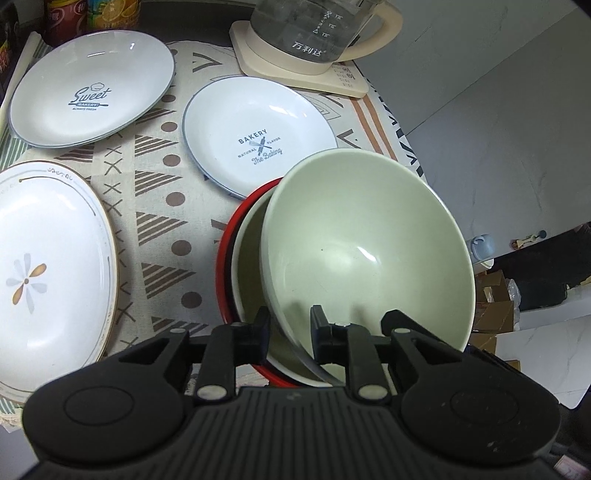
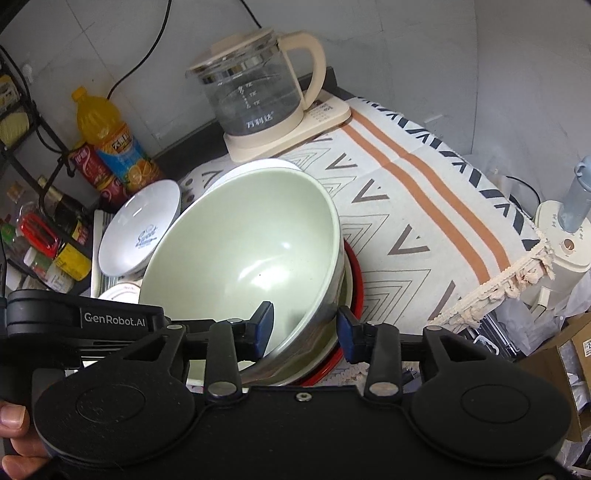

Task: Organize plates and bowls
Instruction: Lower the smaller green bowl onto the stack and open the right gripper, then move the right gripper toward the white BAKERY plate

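Note:
A pale green bowl [image 1: 365,251] is tilted over a second green bowl [image 1: 249,266] that sits in a red bowl [image 1: 223,258]. My left gripper [image 1: 290,330] straddles the tilted bowl's near rim, jaws close on it. My right gripper [image 2: 304,326] straddles the same bowl [image 2: 243,254] at its rim, with a gap beside the right finger. The "Bakery" plate [image 1: 258,140], the "Sweet" plate [image 1: 92,88] and an oval flower plate [image 1: 48,273] lie on the patterned cloth [image 1: 162,206].
A glass kettle [image 1: 314,33] on a cream base stands at the back; it also shows in the right wrist view [image 2: 255,99]. Bottles [image 2: 107,140] and a black rack [image 2: 22,122] line the left. The table edge drops off at the right, with boxes [image 1: 495,314] below.

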Action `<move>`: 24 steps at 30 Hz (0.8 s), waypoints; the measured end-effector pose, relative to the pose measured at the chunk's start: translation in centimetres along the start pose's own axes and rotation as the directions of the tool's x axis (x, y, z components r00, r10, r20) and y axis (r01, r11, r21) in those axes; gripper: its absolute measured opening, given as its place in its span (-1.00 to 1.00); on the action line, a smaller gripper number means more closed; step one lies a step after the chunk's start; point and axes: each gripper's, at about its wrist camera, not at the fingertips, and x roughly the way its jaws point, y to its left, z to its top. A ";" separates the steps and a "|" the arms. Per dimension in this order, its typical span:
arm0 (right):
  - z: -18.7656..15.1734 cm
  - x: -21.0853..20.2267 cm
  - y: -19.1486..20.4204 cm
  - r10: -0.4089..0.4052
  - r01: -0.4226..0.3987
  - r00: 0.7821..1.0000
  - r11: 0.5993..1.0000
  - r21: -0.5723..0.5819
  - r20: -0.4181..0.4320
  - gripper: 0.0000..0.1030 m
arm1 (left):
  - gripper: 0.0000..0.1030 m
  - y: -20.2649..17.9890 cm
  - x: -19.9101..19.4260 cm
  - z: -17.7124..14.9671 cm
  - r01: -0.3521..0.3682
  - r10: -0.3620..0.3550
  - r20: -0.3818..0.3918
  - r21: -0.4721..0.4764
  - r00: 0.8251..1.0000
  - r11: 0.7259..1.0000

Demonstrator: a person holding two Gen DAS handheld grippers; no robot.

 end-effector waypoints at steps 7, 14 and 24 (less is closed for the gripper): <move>0.1 0.3 0.3 -0.004 0.004 1.000 1.000 -0.020 -0.005 -0.10 | -0.30 -0.3 -0.6 0.5 0.018 -0.017 -0.010 0.023 1.000 1.000; 0.2 0.0 0.1 -0.003 0.003 1.000 1.000 0.001 -0.001 -0.10 | -0.19 0.4 -1.7 0.8 0.016 -0.017 0.017 0.040 1.000 0.999; 0.4 -1.6 0.5 0.020 -0.020 1.000 1.000 -0.019 0.020 0.06 | -0.11 1.5 -2.4 0.6 -0.006 0.005 0.029 0.015 1.000 1.000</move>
